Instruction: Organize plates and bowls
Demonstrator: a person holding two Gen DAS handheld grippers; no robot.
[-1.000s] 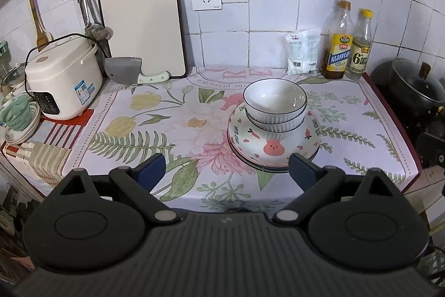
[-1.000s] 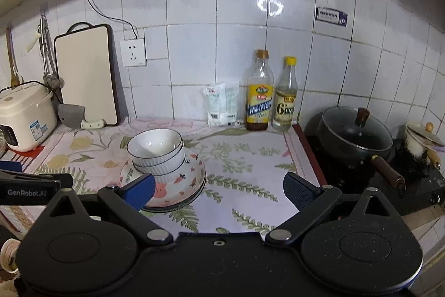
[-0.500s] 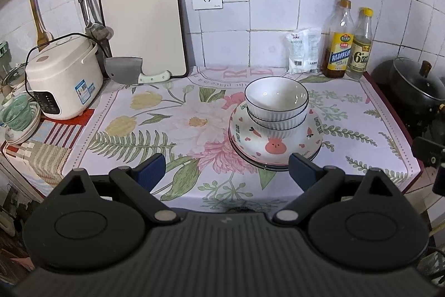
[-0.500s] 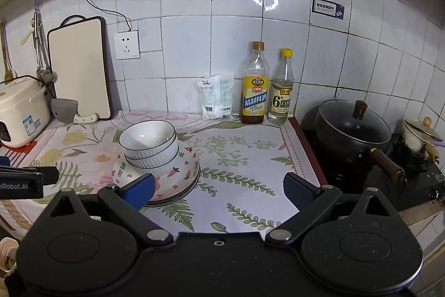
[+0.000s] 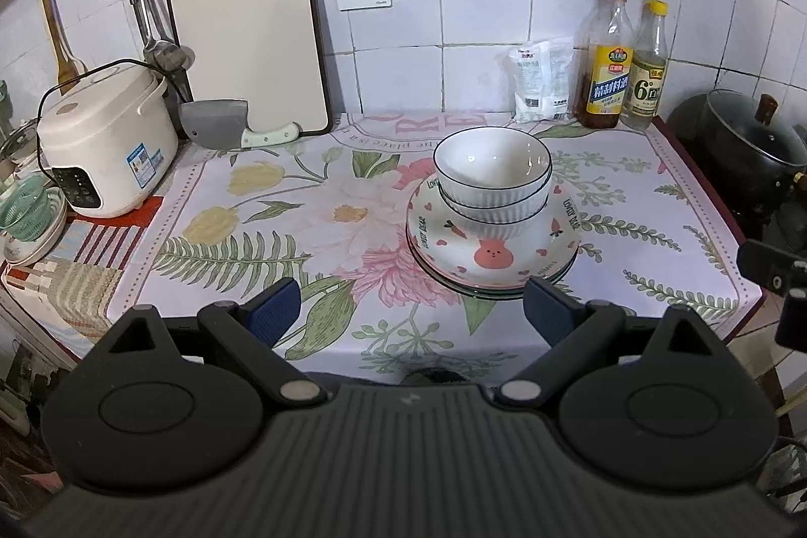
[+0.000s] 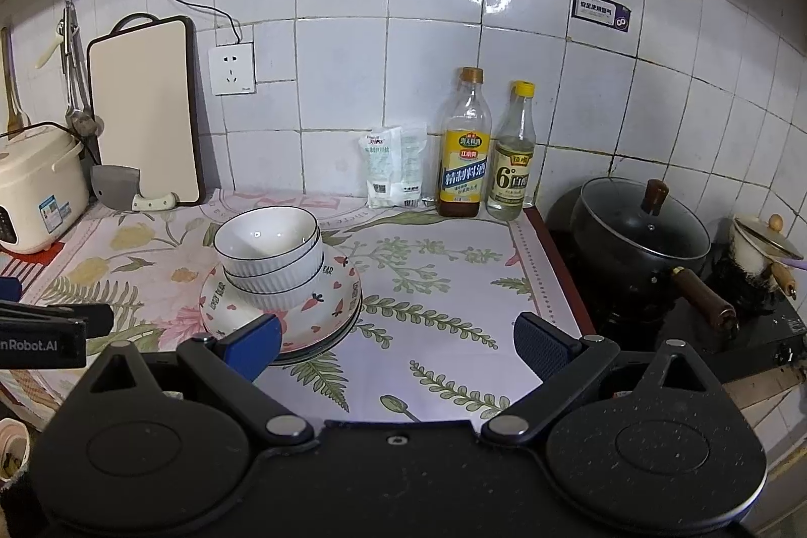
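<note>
Two white ribbed bowls sit nested on a stack of plates; the top plate is white with pink hearts and a bear. The stack rests on the floral mat right of centre. My left gripper is open and empty, held back from the counter's front edge, just short of the plates. My right gripper is open and empty too, with its left fingertip in front of the plates' near rim. Each gripper shows at the edge of the other's view.
A rice cooker, a cleaver and a cutting board stand at the back left. Two bottles and a bag line the back wall. A black lidded pot sits on the stove at right. A green colander is far left.
The right wrist view has risen and shifted right, so the bowls sit further left in it. The right gripper has come into the left view's right edge. The dishes have not moved.
</note>
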